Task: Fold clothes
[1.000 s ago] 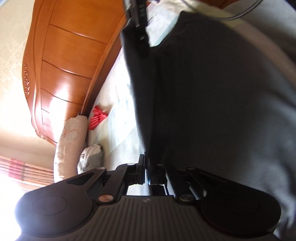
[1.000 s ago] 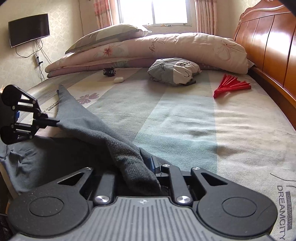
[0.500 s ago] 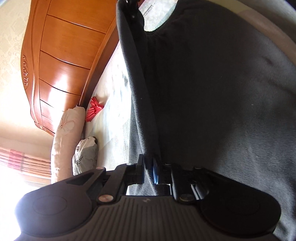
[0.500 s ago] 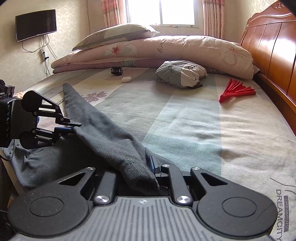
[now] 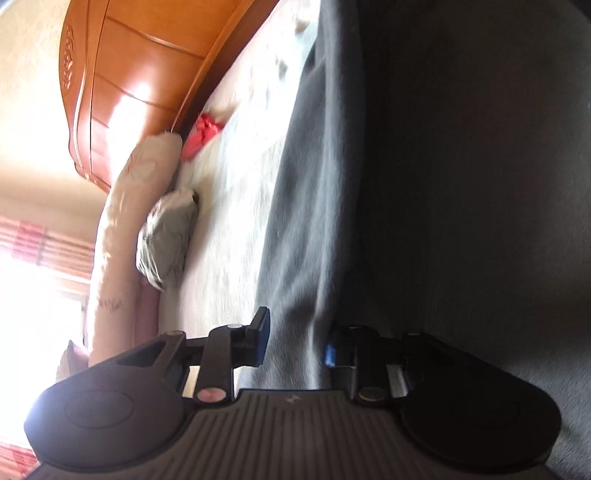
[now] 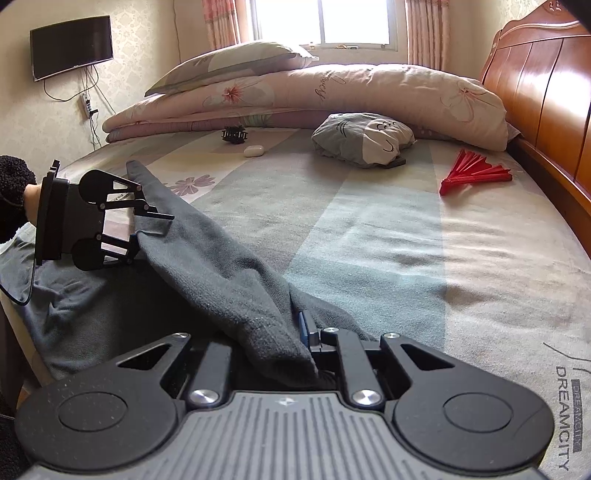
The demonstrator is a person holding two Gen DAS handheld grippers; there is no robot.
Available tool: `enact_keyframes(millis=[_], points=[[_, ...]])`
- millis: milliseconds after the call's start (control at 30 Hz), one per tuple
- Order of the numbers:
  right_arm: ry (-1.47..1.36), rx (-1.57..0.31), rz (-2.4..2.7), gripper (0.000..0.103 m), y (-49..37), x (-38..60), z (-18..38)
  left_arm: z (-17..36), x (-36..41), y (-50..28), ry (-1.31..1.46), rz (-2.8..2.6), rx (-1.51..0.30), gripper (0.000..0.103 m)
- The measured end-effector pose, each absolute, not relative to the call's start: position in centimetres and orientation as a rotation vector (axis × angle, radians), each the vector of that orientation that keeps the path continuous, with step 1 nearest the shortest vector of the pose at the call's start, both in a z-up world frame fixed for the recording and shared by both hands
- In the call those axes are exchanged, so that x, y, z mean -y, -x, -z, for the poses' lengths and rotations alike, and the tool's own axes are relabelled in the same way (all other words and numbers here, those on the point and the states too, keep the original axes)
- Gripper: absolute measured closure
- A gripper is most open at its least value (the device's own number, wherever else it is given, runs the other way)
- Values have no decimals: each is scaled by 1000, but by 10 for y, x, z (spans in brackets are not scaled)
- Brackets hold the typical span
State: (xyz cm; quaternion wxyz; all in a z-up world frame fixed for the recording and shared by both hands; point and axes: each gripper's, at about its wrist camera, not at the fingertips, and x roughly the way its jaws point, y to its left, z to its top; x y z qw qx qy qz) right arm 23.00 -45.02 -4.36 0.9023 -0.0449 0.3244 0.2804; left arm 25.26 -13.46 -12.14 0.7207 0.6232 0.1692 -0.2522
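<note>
Lying beyond garment (image 6: 221,280): red fan (image 6: 474,173), cushion (image 6: 364,140).

Motion-blurred dark garment (image 5: 424,184), lower edge cropped.

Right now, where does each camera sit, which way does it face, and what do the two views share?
Left wrist: on the left gripper, rolled sideways, looking along the dark grey garment toward the headboard; its jaws stand apart around a fold.
Right wrist: on the right gripper, level, looking up the bed to the window; jaws shut on the garment, the left gripper and a sleeved hand show.
Shared: garment, red fan, grey cushion, headboard.
</note>
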Motion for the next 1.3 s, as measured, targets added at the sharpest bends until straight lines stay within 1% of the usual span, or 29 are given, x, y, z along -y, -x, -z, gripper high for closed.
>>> enact_keyframes(millis=[33, 67, 333, 400, 433, 467, 533, 600, 833, 867, 900, 933, 1000, 1067, 1133, 1167, 1233, 1300], points=[[93, -672, -576, 85, -230, 450, 45, 122, 133, -254, -1377, 558, -383, 101], [98, -673, -572, 85, -230, 450, 45, 121, 132, -253, -1378, 562, -381, 102], [188, -689, -556, 84, -226, 442, 50, 90, 128, -227, -1370, 577, -327, 103], [204, -688, -553, 84, -226, 441, 50, 75, 125, -207, -1394, 610, -299, 103], [210, -690, -551, 84, -226, 442, 50, 55, 127, -186, -1407, 629, -285, 103], [216, -690, -546, 84, -227, 442, 50, 47, 125, -168, -1419, 651, -273, 103], [227, -692, -541, 84, -227, 443, 50, 46, 125, -137, -1443, 703, -254, 103], [241, -691, -537, 84, -228, 444, 50, 45, 131, -124, -1456, 749, -251, 103], [298, -721, -528, 84, -231, 449, 57, 62, 146, -120, -1419, 824, -325, 103], [304, -730, -528, 82, -231, 450, 59, 64, 148, -120, -1413, 835, -336, 103], [307, -741, -525, 73, -231, 450, 60, 67, 150, -119, -1407, 845, -347, 103], [310, -755, -514, 60, -230, 450, 62, 69, 152, -119, -1402, 856, -358, 103], [323, -776, -495, 49, -225, 451, 66, 74, 157, -118, -1390, 877, -379, 103], [329, -784, -478, 47, -214, 454, 67, 79, 161, -117, -1378, 898, -400, 102], [320, -786, -436, 35, -201, 460, 64, 83, 165, -115, -1365, 916, -420, 102], [296, -782, -415, 32, -193, 465, 61, 83, 165, -114, -1356, 915, -426, 102], [240, -776, -375, 29, -177, 476, 56, 84, 164, -112, -1338, 912, -436, 102], [122, -775, -348, 28, -161, 490, 51, 86, 163, -113, -1324, 908, -438, 102]])
